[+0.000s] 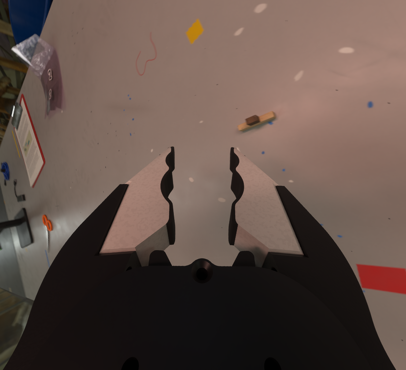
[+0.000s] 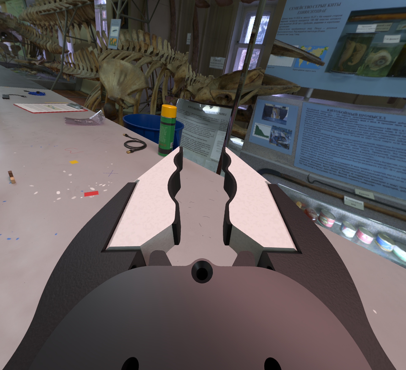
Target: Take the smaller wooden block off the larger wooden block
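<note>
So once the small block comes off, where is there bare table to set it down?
Bare table lies between the larger wooden block carrying the smaller wooden block and the yellow patch, and ahead of the left gripper. The clutter lies along the far edge: clipboard, scissors, plastic bag.

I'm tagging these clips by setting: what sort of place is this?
Probably a natural history museum hall: large animal skeletons, blue display panels and jarred specimens stand behind a worktable.
</note>
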`<action>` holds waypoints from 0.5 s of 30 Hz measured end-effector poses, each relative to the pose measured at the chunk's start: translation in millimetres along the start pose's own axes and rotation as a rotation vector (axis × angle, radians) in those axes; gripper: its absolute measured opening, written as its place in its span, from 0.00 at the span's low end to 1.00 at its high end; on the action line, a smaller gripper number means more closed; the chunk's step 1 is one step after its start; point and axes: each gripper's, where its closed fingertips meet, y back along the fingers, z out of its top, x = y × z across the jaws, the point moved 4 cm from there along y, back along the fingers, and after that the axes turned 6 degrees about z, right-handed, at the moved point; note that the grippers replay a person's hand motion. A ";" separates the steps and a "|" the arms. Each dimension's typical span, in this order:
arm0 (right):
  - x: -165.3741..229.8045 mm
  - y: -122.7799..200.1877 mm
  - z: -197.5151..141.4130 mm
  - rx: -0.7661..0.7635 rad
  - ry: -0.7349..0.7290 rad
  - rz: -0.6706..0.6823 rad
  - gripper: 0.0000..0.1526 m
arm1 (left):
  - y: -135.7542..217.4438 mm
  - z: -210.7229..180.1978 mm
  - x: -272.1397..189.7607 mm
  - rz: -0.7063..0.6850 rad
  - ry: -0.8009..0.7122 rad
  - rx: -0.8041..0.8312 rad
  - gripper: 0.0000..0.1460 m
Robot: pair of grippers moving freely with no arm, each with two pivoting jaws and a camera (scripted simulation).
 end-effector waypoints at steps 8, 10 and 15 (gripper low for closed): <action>5.8 -7.7 -4.0 0.028 0.008 0.032 0.23 | -17.9 2.9 -46.8 -0.233 -0.559 0.039 0.19; 7.2 -10.1 -5.7 0.039 0.010 0.041 0.23 | -30.1 1.4 -45.0 -0.237 -0.704 0.041 0.20; 11.2 -15.0 -9.2 0.067 0.019 0.061 0.23 | -44.2 8.3 -44.9 -0.296 -0.913 0.039 0.20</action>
